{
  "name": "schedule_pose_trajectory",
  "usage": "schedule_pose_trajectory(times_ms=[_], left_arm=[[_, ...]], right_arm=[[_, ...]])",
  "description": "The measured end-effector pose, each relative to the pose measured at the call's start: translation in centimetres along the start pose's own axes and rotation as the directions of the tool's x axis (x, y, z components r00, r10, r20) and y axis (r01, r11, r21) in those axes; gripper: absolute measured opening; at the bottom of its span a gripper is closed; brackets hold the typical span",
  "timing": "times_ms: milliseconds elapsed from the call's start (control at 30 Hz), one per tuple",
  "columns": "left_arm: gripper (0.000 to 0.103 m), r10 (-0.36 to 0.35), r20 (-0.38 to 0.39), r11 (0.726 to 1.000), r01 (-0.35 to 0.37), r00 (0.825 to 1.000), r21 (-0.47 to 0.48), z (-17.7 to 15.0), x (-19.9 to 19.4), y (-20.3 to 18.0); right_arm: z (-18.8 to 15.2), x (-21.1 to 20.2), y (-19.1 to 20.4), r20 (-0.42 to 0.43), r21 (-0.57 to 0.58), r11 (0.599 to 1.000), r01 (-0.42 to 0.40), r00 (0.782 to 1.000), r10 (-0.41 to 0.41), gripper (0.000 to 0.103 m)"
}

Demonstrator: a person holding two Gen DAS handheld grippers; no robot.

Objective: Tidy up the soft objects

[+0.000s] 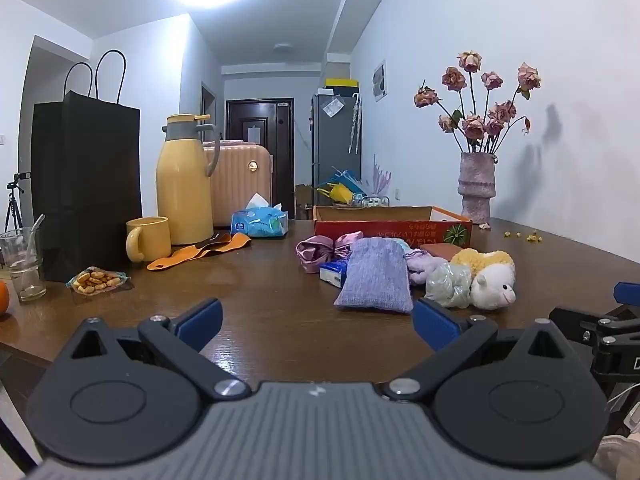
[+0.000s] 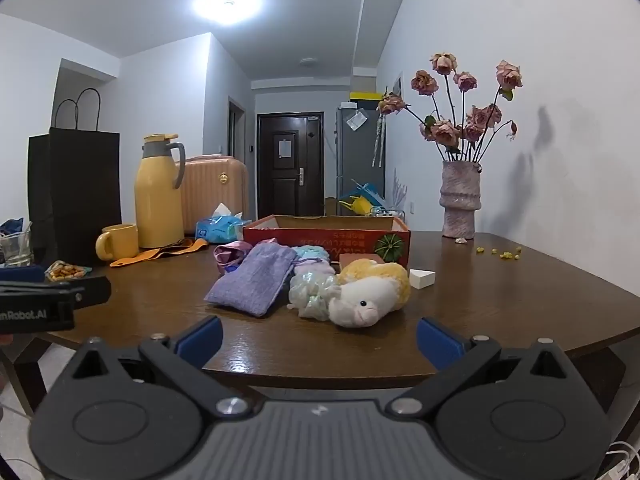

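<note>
A pile of soft things lies on the brown table (image 1: 260, 280) in front of a red cardboard box (image 1: 392, 226): a purple knit pouch (image 1: 376, 276), a pink satin scrunchie (image 1: 320, 250), a pale green scrunchie (image 1: 448, 284), a lilac soft item (image 1: 424, 266) and a white and yellow plush sheep (image 1: 490, 280). My left gripper (image 1: 316, 322) is open and empty, short of the pouch. My right gripper (image 2: 318, 338) is open and empty, just short of the sheep (image 2: 368, 292), near the pouch (image 2: 256, 280), green scrunchie (image 2: 314, 290) and box (image 2: 326, 236).
At the left stand a black paper bag (image 1: 86, 184), a yellow thermos (image 1: 184, 184), a yellow mug (image 1: 148, 238), a glass (image 1: 22, 262), a snack packet (image 1: 96, 280), an orange strap (image 1: 200, 254) and a tissue pack (image 1: 260, 222). A vase of dried roses (image 1: 476, 184) stands far right.
</note>
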State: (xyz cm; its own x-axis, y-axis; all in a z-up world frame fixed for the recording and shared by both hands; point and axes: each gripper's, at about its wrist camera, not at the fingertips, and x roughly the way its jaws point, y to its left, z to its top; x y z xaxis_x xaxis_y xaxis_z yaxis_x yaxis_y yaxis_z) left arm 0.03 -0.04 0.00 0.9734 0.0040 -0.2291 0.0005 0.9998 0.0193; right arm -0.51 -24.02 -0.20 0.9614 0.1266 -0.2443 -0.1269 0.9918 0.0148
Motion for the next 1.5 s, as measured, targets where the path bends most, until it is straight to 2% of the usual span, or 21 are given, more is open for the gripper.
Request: schedule_pose_trajectory(times_ms=[100, 133, 300, 433, 500, 1500], left_arm=[[0.103, 0.001, 0.008, 1.000, -0.001, 1.000, 0.003, 0.0, 0.0, -0.1], [0.103, 0.001, 0.032, 1.000, -0.001, 0.999, -0.008, 0.0, -0.4, 0.0], [0.103, -0.006, 0.035, 1.000, 0.006, 0.999, 0.001, -0.1, -0.5, 0.1], [0.103, -0.008, 0.017, 1.000, 0.007, 1.000, 0.023, -0.3, 0.0, -0.4], [0.103, -0.007, 0.017, 1.000, 0.007, 1.000, 0.025, -0.2, -0.1, -0.5], [0.103, -0.022, -0.002, 0.999, 0.022, 1.000, 0.034, -0.7, 0.2, -0.6]], right_arm=[[0.1, 0.0, 0.0, 0.017, -0.004, 1.000, 0.014, 1.000, -0.014, 0.103], [0.1, 0.1, 0.0, 0.022, -0.003, 1.000, 0.019, 1.000, -0.019, 0.103], [-0.1, 0.0, -0.1, 0.043, 0.004, 0.999, 0.036, 0.998, -0.037, 0.103], [0.5, 0.0, 2.3, 0.049, 0.008, 0.999, 0.050, 0.998, -0.050, 0.103], [-0.4, 0.2, -0.2, 0.018, 0.037, 0.999, -0.022, 1.000, 0.021, 0.103], [-1.0, 0.8, -0.3, -0.018, 0.056, 0.998, -0.017, 1.000, 0.018, 0.103]])
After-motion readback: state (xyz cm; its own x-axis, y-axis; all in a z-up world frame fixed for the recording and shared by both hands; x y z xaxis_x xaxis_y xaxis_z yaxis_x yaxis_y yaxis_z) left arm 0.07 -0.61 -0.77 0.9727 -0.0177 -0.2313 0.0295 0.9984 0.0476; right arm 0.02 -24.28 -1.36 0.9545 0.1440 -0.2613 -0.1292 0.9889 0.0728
